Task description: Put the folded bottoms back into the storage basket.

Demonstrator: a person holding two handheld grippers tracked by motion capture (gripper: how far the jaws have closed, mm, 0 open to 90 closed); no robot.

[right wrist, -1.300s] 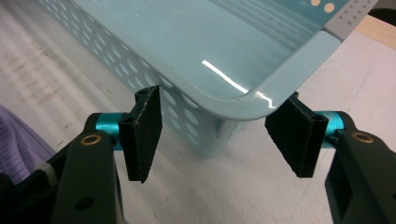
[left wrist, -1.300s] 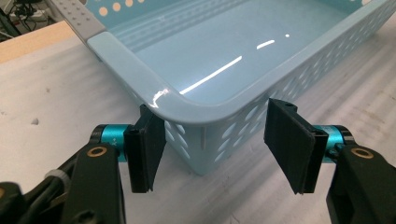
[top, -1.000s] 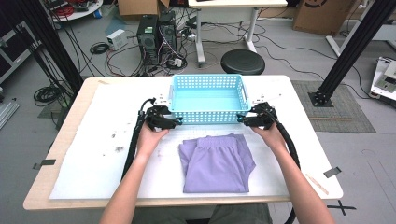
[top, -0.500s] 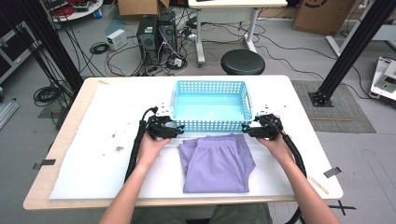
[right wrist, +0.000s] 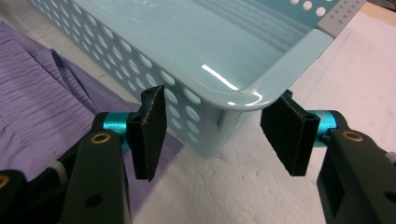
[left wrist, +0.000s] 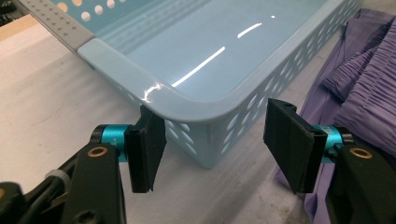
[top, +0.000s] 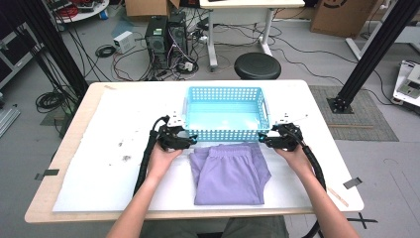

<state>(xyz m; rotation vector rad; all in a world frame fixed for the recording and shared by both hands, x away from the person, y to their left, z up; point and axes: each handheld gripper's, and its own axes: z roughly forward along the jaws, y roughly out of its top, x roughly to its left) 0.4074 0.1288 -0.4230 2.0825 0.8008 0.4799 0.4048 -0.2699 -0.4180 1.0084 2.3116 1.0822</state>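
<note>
A light blue perforated basket (top: 225, 135) stands empty on the white-covered table. Just in front of it lies a folded purple garment (top: 230, 173). My left gripper (top: 192, 143) is at the basket's near left corner (left wrist: 187, 100). Its jaws are open, one either side of that corner, and the right pad (left wrist: 289, 144) stands clear of the wall beside the garment (left wrist: 364, 84). My right gripper (top: 261, 141) is at the near right corner (right wrist: 280, 65), also open, with the corner between its pads (right wrist: 149, 135). The garment (right wrist: 42, 93) lies to its left.
The white sheet (top: 114, 124) has a few dark specks (top: 124, 157) at its left. Behind the table a black stool (top: 257, 64), computer towers (top: 166, 37) and cables sit on the floor. Black frame posts (top: 376, 54) rise at both sides.
Both grippers and the basket have shifted toward the near edge of the table. The basket's front wall now sits right at the garment's top edge.
</note>
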